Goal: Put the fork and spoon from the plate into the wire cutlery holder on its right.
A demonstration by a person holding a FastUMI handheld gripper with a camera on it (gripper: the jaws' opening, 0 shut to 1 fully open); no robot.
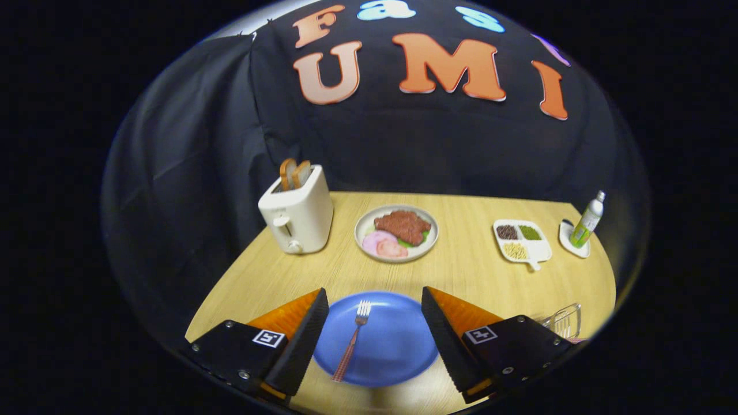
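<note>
Gripper (375, 300) spread wide over fork (353, 340) on plate (398, 351); wire holder (562, 320), seemingly, beside; toaster (297, 213) beyond.

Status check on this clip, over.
Gripper open, empty, above blue plate. Fork on plate between fingers. Wire holder right of plate. Nothing blocking.

We have single view: fisheye camera riding on hand-held gripper (375, 331), looking forward along its two fingers, which we see spread wide apart, gripping nothing. Camera sits above near edge of bench (461, 271), tilted down and facing booth wall. Closest to lens: blue plate (398, 340) with fork (352, 343) between fingers. Farther off: toaster (297, 213), plate of food (396, 233), divided tray (522, 240), bottle (588, 220). Wire cutlery holder (562, 320) just beyond right finger.
</note>
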